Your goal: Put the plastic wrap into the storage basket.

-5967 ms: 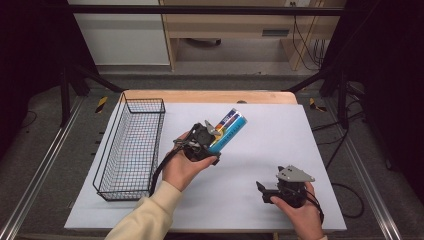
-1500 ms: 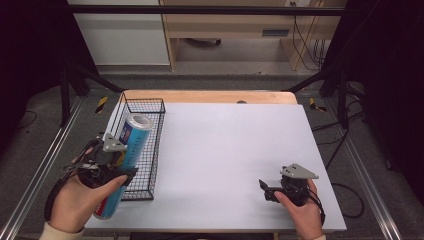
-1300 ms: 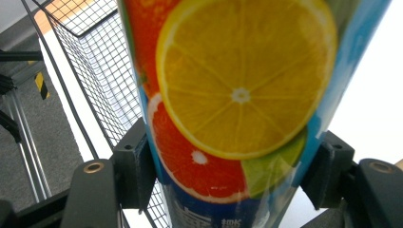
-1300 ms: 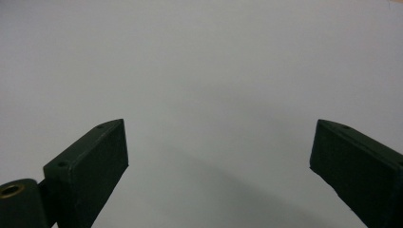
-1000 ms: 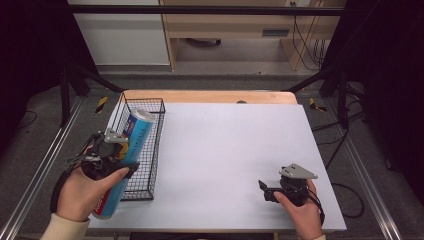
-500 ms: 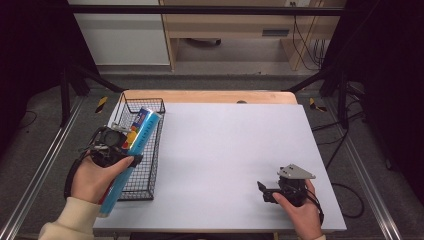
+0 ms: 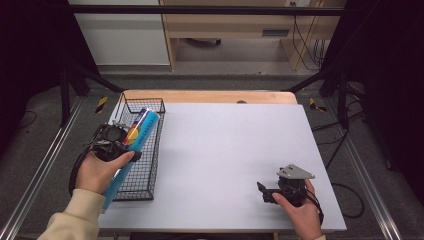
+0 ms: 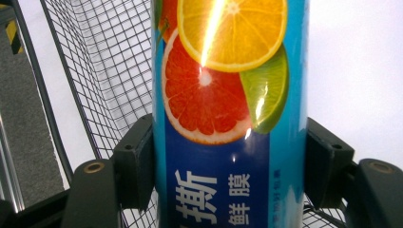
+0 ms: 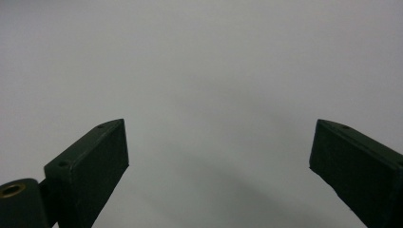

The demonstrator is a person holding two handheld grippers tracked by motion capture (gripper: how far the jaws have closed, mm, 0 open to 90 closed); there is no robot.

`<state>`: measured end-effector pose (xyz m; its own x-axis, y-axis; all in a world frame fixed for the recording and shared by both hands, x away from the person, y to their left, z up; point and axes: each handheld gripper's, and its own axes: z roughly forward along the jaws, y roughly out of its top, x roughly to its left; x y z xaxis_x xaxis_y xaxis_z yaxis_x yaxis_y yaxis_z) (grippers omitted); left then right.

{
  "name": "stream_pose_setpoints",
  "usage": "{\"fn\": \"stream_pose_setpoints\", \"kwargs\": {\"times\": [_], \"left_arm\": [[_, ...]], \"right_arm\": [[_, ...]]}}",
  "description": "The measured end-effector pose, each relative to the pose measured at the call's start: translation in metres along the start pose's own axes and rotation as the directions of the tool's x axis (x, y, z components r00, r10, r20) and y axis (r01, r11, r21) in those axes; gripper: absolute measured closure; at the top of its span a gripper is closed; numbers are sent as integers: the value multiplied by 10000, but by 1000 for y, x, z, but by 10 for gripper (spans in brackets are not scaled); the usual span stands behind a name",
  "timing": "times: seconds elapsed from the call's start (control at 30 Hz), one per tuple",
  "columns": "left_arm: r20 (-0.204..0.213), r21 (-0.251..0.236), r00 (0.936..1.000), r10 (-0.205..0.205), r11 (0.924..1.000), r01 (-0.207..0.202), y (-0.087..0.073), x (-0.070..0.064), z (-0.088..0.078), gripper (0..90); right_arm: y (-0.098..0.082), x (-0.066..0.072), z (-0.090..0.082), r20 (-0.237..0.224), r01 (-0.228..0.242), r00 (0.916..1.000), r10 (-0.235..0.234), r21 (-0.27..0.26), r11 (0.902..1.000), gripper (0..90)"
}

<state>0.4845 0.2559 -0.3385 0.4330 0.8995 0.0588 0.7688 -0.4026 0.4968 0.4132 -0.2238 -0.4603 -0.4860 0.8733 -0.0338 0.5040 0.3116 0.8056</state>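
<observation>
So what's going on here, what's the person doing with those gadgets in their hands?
A person sits at a white table with a two-jaw claw in each hand. The left claw is clamped around a long blue box printed with citrus slices, holding it tilted over a black wire basket at the table's left side. It looks about to go in, though that is a guess. The right claw rests low at the table's near right, jaws open and holding nothing.

Bright tabletop, dark surroundings; glare streaks the tube (image 8: 228,95); soft focus.
</observation>
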Motion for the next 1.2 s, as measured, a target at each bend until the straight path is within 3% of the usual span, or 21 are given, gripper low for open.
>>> {"fn": "stream_pose_setpoints", "kwargs": {"times": [0.33,0.5,0.7,1.2], "left_arm": [[148,213,9984,-540,9983,536,0,11,10,320],[92,468,9993,-349,9983,344,1,9,14,321],[101,476,9983,-569,9973,563,0,12,17,320],[163,1045,9977,-657,9925,637,2,13,31,320]], "right_arm": [[0,0,0,-37,79,10000,-79,-7,10000,60],[0,0,0,-41,98,9999,-98,1,10000,61],[0,0,0,-50,80,10000,-80,9,10000,61],[0,1,0,-83,84,9999,-84,36,10000,61]]}}
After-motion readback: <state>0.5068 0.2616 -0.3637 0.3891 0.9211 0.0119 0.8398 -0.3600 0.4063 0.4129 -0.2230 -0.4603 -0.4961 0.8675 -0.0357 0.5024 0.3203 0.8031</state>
